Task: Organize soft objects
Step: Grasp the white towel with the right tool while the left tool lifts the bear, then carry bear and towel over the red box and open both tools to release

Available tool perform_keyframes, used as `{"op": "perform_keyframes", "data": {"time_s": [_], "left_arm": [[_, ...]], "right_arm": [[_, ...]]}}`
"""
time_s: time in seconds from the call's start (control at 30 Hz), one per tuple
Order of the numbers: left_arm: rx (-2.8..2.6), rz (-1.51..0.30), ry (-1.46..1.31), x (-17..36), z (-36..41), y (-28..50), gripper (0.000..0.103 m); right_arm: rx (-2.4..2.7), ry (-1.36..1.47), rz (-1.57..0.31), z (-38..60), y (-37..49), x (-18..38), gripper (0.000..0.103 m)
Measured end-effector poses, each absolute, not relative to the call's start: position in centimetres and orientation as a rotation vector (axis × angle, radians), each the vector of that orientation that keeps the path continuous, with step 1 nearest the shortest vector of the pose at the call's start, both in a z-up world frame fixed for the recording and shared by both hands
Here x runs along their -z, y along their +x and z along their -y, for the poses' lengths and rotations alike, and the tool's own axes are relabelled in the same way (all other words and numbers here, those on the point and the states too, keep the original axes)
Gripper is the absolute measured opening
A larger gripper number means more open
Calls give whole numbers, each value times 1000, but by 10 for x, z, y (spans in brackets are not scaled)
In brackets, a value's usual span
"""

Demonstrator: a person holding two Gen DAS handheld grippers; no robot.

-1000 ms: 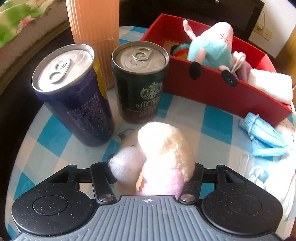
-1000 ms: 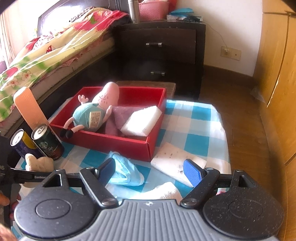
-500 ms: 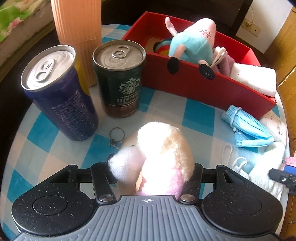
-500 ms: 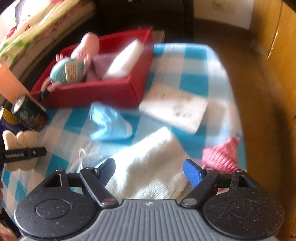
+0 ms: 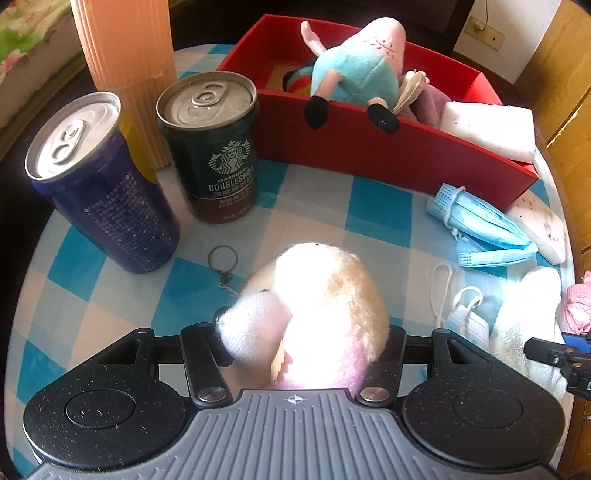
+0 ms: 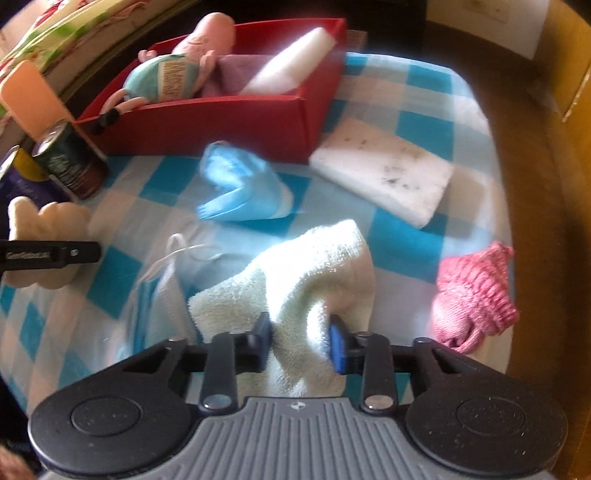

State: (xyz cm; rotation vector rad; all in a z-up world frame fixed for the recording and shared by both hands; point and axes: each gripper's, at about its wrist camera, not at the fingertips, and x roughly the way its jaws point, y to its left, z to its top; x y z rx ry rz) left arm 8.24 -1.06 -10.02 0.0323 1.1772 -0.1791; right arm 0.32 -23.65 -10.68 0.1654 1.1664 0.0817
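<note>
Bunching between pads, pale fluffy towel point(image 6: 295, 280) sags.

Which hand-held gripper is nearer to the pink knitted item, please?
Right. The right hand-held gripper, closed on the white towel, is just beside the pink knitted item; the left hand-held gripper holds the plush toy farther away.

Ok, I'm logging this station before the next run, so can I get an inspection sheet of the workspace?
Surface: blue-and-white checked tablecloth, covering the table.
Job's things: red cardboard box holding pink-and-teal plush doll, white foam block; blue face mask, pink knitted piece, flat white sponge lying outside.
Clutter: dark blue can, green Starbucks can, orange ribbed tube.
Grippers: left gripper shut on cream plush toy; right gripper shut on pale terry towel.
Cables: nothing seen.
Surroundings: floral bedding, wooden floor.
</note>
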Motion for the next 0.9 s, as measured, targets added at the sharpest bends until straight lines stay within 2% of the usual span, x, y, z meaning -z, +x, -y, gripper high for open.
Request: {"op": "perform_keyframes", "data": {"time_s": [0.5, 0.9], "left_arm": [[233, -1035, -51, 44, 8, 82, 56], [249, -875, -101, -6, 14, 94, 56]], "right_arm": [[-151, 340, -911, 251, 5, 27, 2], [-140, 343, -719, 251, 8, -21, 2]]}}
